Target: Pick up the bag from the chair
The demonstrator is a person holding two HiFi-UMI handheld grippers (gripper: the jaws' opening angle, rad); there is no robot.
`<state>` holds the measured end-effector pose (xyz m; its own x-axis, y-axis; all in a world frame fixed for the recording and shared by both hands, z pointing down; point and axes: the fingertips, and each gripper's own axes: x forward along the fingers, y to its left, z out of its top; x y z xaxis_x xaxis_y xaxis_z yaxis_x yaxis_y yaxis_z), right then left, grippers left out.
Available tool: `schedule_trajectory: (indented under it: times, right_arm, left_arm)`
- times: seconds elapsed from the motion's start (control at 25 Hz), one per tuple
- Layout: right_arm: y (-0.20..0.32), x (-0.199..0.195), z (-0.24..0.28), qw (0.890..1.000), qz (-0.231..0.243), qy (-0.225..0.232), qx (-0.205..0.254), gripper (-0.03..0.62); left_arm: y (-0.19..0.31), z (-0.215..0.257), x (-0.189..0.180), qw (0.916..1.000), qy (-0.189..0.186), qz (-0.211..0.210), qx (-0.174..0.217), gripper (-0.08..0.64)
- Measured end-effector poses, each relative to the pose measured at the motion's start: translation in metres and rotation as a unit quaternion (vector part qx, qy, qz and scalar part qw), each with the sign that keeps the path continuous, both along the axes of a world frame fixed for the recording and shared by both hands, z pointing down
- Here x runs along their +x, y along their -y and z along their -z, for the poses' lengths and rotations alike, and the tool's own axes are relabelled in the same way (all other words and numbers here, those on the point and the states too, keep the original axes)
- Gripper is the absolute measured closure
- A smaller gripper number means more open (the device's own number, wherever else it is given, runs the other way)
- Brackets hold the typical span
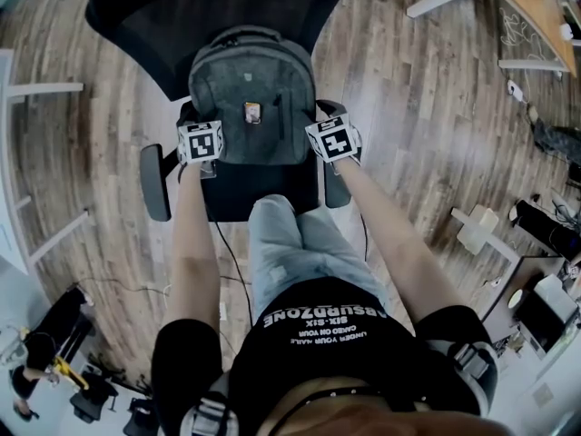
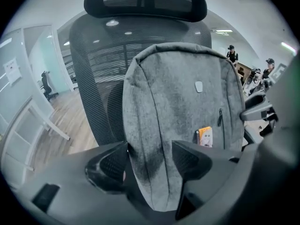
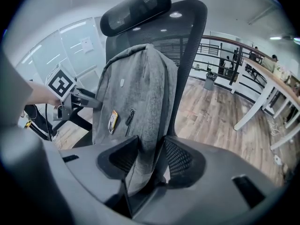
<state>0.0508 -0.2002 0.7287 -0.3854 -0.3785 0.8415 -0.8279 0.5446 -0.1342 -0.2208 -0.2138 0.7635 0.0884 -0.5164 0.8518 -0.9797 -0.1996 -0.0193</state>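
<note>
Nearest, both bare arms are stretched straight forward and slightly down from the shoulders. The left arm (image 1: 192, 243) and right arm (image 1: 390, 234) are held almost parallel, one on each side of the person's legs. The left gripper (image 1: 201, 141) is set against the bag's left side and the right gripper (image 1: 333, 138) against its right side, at about the same height, with the marker cubes turned upward.

Seen from the left gripper view, the jaws are closed onto the lower left part of the grey bag (image 2: 178, 121), and the fabric is creased and darkened between the two pads. Seen from the right gripper view, the jaws are drawn close together and the bag's side edge is pinched between them.

The bag is stood upright on the seat of the black chair (image 1: 263, 193) and is leaned against the mesh backrest (image 2: 93, 64). A small orange tag (image 1: 252, 112) is fixed to its front beside a zip. Above the backrest a headrest (image 2: 145, 1) is seen.

Beyond, a wooden floor (image 1: 408, 107) is spread out, with a white table (image 3: 262, 97) to the right, and two people (image 2: 231, 54) are seen far off.
</note>
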Motion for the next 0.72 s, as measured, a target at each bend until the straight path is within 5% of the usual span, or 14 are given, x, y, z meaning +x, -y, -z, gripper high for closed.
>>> schedule_trajectory:
  times: [0.12, 0.24, 0.4, 0.72]
  right_arm:
    - [-0.002, 0.000, -0.001, 1.000, 0.009, -0.005, 0.004, 0.428]
    - [-0.003, 0.001, -0.001, 1.000, 0.021, -0.011, 0.012, 0.453]
    - [-0.009, 0.001, -0.003, 0.999, 0.024, -0.016, 0.015, 0.473]
    - [-0.019, 0.001, 0.007, 1.000, 0.011, 0.014, 0.019, 0.504]
  left_arm:
    - [-0.002, 0.000, -0.003, 1.0000, 0.007, 0.002, 0.005, 0.371]
    - [0.000, 0.001, -0.006, 1.0000, 0.000, 0.004, -0.004, 0.420]
    - [-0.010, -0.002, -0.003, 0.9993, -0.016, 0.008, -0.034, 0.453]
    - [-0.023, 0.014, 0.000, 0.9988, -0.043, 0.021, -0.009, 0.476]
